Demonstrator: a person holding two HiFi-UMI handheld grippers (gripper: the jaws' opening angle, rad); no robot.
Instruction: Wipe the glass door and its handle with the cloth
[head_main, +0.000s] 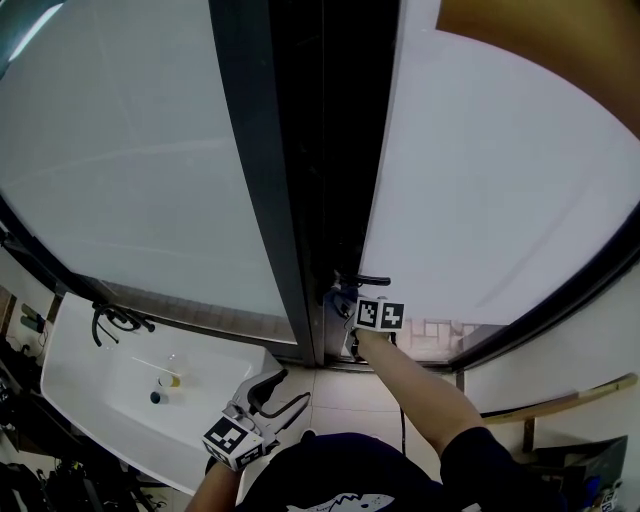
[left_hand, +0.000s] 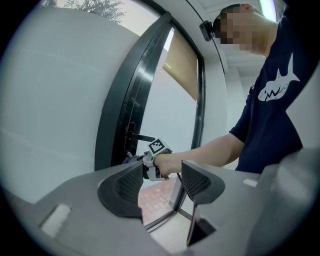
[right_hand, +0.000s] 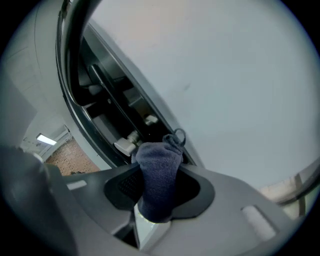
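The glass door (head_main: 500, 180) stands in a dark frame (head_main: 300, 200), with its black lever handle (head_main: 365, 281) low on the frame's edge. My right gripper (head_main: 342, 300) is right at that handle, shut on a dark blue cloth (right_hand: 159, 180) that bulges out past the jaws. In the right gripper view the cloth's tip is close to the door edge and its metal latch parts (right_hand: 131, 141). My left gripper (head_main: 285, 394) hangs lower left, away from the door, open with nothing between its jaws. From the left gripper (left_hand: 162, 180) I see the right gripper's marker cube (left_hand: 157, 146) beside the handle (left_hand: 144, 137).
A second large glass pane (head_main: 130, 150) fills the left. A white counter (head_main: 90, 400) with a few small items and a black fixture (head_main: 120, 318) lies lower left. Pale floor tiles (head_main: 335, 390) are underfoot, and a wooden rail (head_main: 570, 402) runs at right.
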